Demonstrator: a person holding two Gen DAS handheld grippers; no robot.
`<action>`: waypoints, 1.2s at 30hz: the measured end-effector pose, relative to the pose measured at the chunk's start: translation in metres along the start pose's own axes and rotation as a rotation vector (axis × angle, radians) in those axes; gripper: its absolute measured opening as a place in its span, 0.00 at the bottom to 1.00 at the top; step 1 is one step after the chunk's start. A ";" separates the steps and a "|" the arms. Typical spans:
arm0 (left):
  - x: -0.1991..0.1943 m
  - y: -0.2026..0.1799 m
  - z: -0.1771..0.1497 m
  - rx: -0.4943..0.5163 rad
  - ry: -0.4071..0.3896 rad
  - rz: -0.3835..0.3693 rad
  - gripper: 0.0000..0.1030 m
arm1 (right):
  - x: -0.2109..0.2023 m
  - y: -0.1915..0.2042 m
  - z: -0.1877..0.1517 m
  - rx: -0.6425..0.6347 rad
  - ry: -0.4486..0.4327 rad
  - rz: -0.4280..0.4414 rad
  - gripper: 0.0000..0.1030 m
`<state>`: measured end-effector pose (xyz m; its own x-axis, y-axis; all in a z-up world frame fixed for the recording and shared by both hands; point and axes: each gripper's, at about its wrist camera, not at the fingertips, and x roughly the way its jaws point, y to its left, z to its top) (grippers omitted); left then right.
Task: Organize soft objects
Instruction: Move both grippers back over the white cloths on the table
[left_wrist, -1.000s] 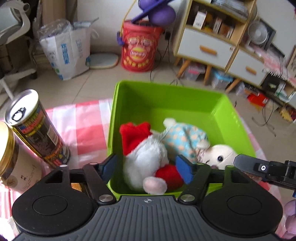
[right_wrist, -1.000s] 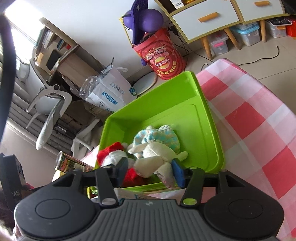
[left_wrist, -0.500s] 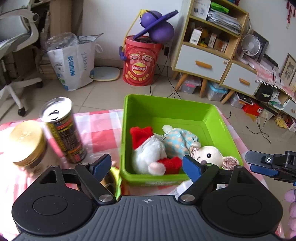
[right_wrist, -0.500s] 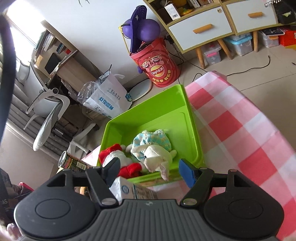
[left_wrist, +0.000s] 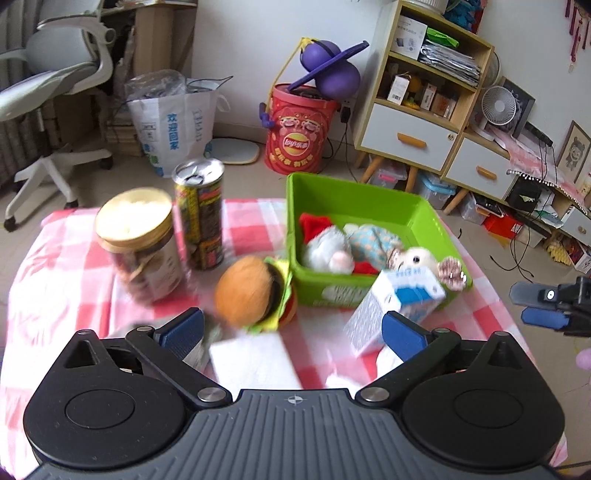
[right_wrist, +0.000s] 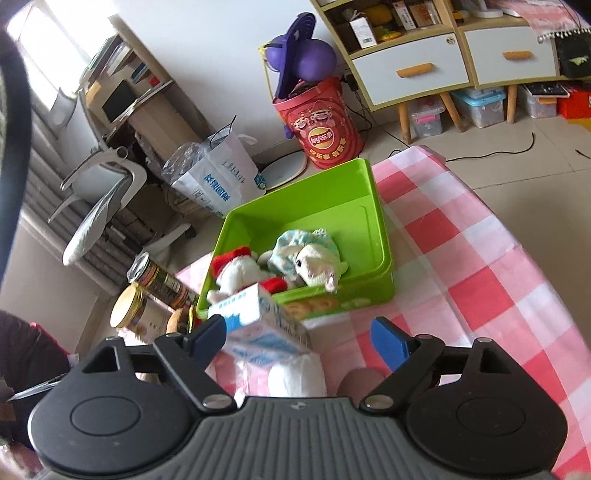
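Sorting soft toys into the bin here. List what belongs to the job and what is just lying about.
Job:
green bin
Santa plush
bear plush
burger plush

Lying about:
milk carton
drink can
gold-lidded jar
white tissue pack

A bright green bin (left_wrist: 424, 214) holds a red-and-white plush (left_wrist: 325, 240) and a pale blue spotted plush (left_wrist: 373, 240) on the pink-and-white checked cloth (left_wrist: 66, 280), beside an orange-brown burger toy (left_wrist: 247, 291) and a blue-and-white carton (left_wrist: 399, 299).

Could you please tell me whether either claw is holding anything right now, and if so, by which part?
Nothing is held. The left claw and right claw have both just been opening, and no pad presses on anything; the milk carton only lies near the right claw.
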<state>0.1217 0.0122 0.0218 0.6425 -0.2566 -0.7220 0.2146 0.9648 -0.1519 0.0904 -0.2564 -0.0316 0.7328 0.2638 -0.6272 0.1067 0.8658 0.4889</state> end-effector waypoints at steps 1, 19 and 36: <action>-0.004 0.002 -0.005 -0.002 0.002 0.002 0.95 | -0.003 0.002 -0.003 -0.010 0.003 -0.002 0.60; -0.012 -0.007 -0.085 -0.042 0.025 0.020 0.95 | 0.002 0.007 -0.059 -0.157 0.058 -0.117 0.63; 0.028 -0.059 -0.108 0.006 0.073 -0.025 0.94 | 0.038 0.015 -0.072 -0.158 0.168 -0.143 0.63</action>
<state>0.0474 -0.0460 -0.0628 0.5816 -0.2753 -0.7655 0.2341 0.9578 -0.1667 0.0714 -0.2024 -0.0922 0.5947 0.1895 -0.7813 0.0850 0.9516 0.2954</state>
